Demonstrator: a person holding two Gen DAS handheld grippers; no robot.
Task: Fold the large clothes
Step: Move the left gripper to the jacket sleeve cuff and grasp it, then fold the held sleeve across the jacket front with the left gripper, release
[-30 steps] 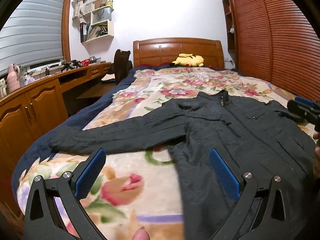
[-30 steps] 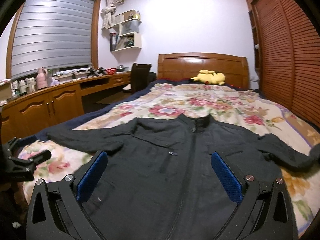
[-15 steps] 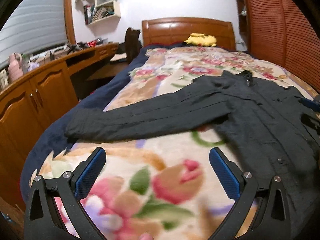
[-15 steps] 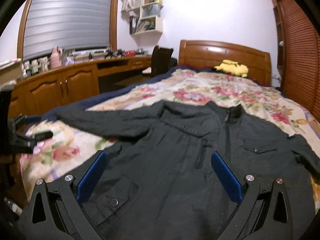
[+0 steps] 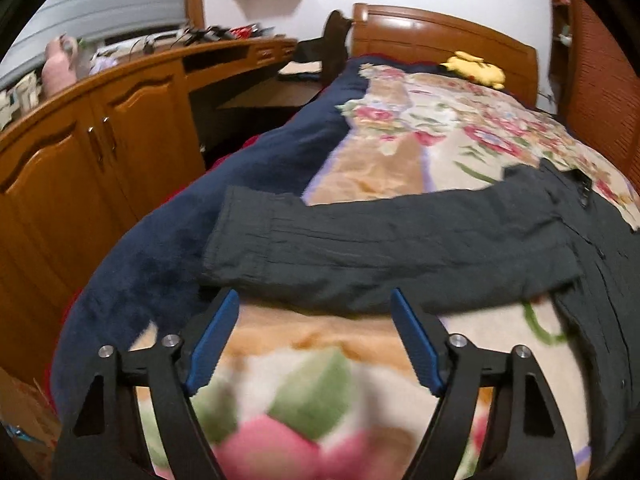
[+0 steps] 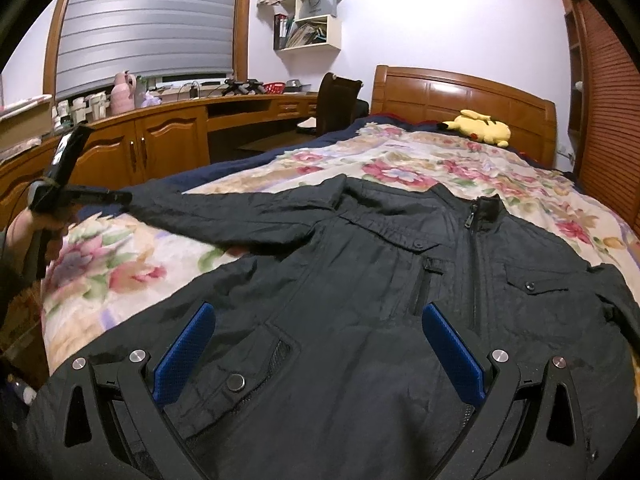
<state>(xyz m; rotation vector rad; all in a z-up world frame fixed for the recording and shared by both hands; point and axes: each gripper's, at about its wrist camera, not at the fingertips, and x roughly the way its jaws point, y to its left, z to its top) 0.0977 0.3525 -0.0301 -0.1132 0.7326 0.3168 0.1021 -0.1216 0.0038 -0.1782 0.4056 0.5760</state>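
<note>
Just beyond the left tool (image 5: 314, 330) lies the jacket's sleeve (image 5: 360, 248).

The jacket (image 6: 400, 280) lies flat on the bed (image 6: 420, 160), collar toward the headboard (image 6: 460, 92) at 12 o'clock. One sleeve (image 5: 380, 248) stretches toward 9 o'clock, ending near the bed's edge. A plush toy (image 6: 480, 126) lies on the bed before the headboard. The bench (image 6: 168, 120) runs along the bed's 9 o'clock side, a chair (image 6: 336, 100) beside it.
</note>
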